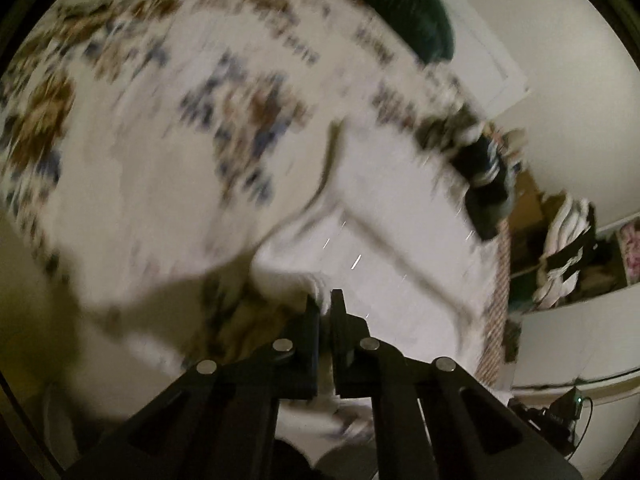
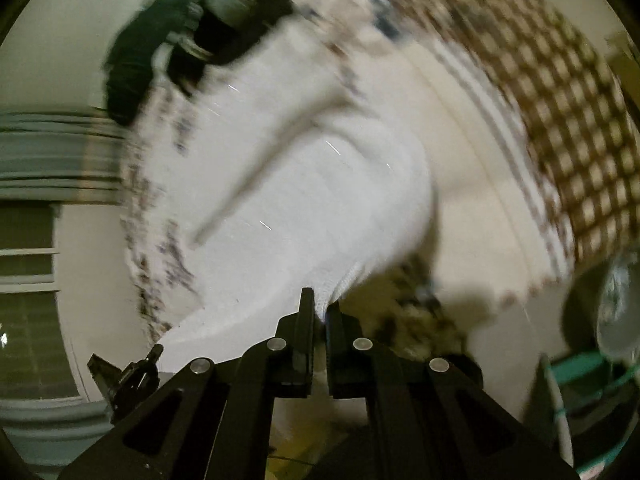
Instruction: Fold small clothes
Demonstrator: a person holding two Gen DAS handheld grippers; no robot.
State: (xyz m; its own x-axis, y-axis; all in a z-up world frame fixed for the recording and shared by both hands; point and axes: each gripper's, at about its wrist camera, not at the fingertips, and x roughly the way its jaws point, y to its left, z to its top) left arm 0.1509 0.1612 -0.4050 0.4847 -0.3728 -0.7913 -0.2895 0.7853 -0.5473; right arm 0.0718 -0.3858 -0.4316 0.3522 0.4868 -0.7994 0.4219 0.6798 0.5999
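Two views, both motion-blurred, show one white garment (image 1: pixel 400 240) lifted between your grippers above a bed. Largest in the frames is the bedspread (image 1: pixel 120 128), white with a brown-and-blue floral print; in the right wrist view its border reads as a brown checked band (image 2: pixel 560 112). Next in size is the white garment itself, a small knitted piece with a ribbed edge, which hangs from the fingertips and spreads away over the bedspread, with a grey fold line running across it. A dark pile of clothes (image 1: pixel 488 176), black with pale stripes, lies beyond the garment near the bed's edge. A dark green cushion (image 1: pixel 408 4) sits at the far end of the bed. Shelves with folded items (image 1: pixel 568 248) stand at the right of the left wrist view. Your left gripper (image 1: pixel 326 300) is clenched on the garment's ribbed edge, cloth pinched between its fingers. Your right gripper (image 2: pixel 320 304) is likewise clamped on another part of that ribbed edge.
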